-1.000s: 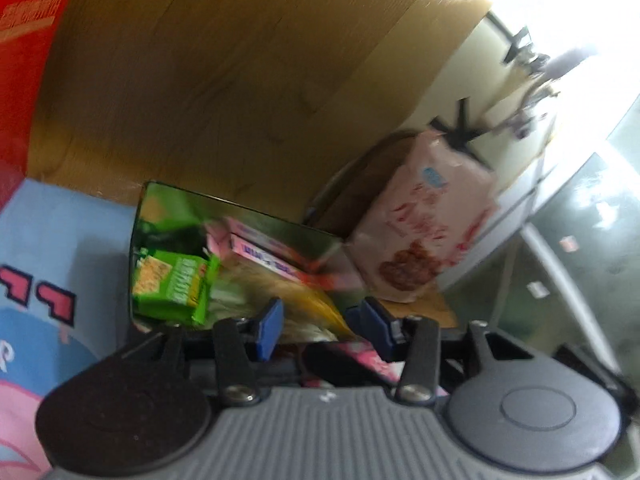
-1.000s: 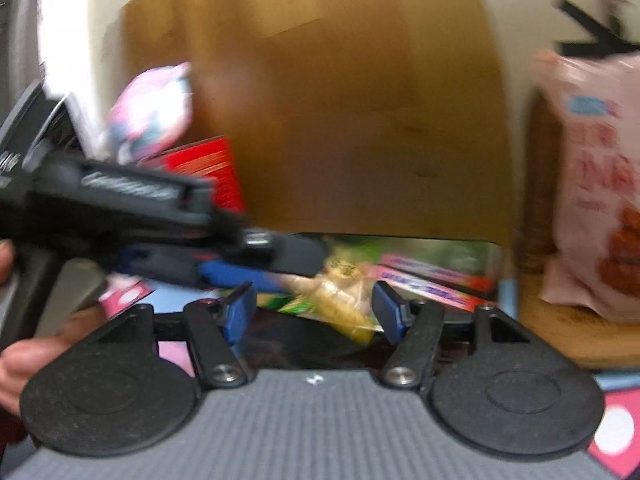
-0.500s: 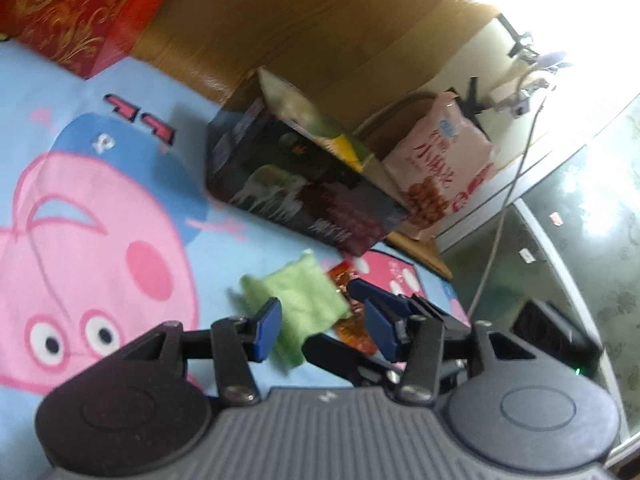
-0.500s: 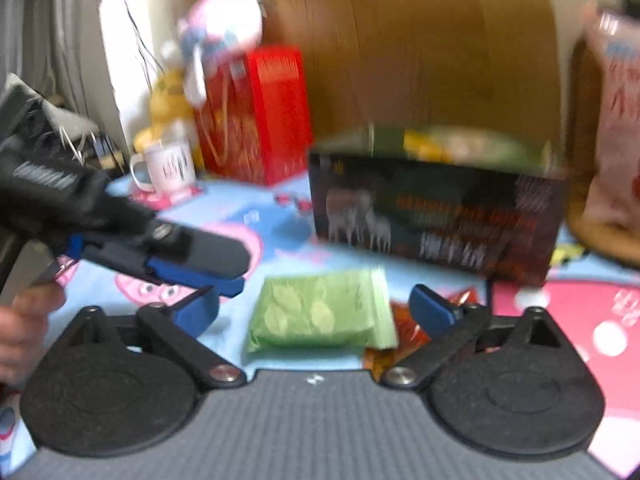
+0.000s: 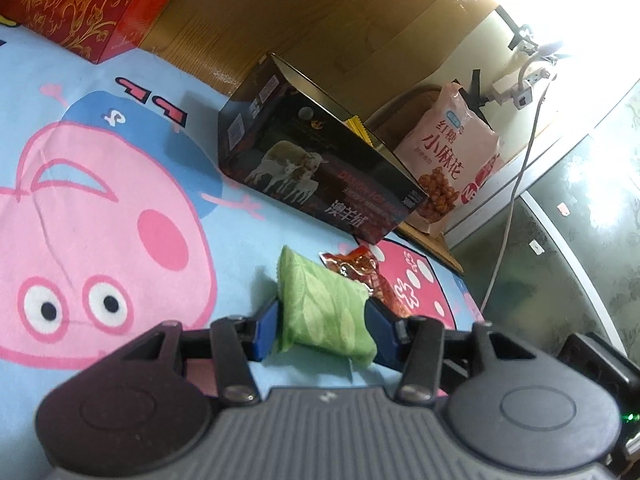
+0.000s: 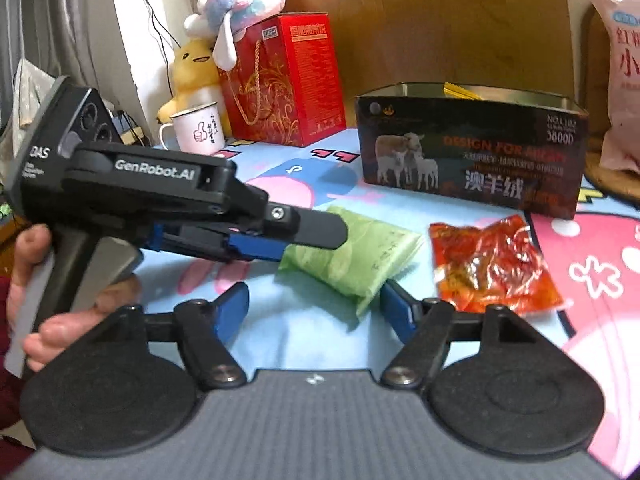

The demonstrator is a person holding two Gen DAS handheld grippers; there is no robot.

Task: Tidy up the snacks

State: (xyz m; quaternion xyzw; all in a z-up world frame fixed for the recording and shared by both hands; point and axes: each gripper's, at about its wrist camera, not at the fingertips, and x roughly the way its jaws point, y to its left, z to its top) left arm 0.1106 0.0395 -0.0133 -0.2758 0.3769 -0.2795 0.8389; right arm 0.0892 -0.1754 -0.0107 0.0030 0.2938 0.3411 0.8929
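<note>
A green snack packet (image 5: 324, 304) lies on the cartoon play mat (image 5: 100, 220) in front of an open dark box with a sheep picture (image 5: 320, 168). My left gripper (image 5: 322, 316) straddles the packet's near end. Its blue pads stand at both edges, and I see no squeeze. In the right wrist view the left gripper (image 6: 304, 236) reaches in from the left over the green packet (image 6: 360, 256). My right gripper (image 6: 314, 300) is open with its jaws closing. Only that packet's near corner lies by its right fingertip. A red snack packet (image 6: 494, 264) lies to the right. A yellow packet (image 6: 460, 90) pokes above the rim of the box (image 6: 472, 160).
A red gift box (image 6: 288, 80), a white mug (image 6: 196, 128) and plush toys (image 6: 236, 4) stand at the back left. A big pink snack bag (image 5: 452, 160) leans behind the box. A white cable (image 5: 508, 208) hangs at the right. A hand (image 6: 32, 272) holds the left gripper.
Both grippers left the space above the box and came down to the mat. The left gripper slid forward around the green packet. The right jaws spread wide, then narrowed.
</note>
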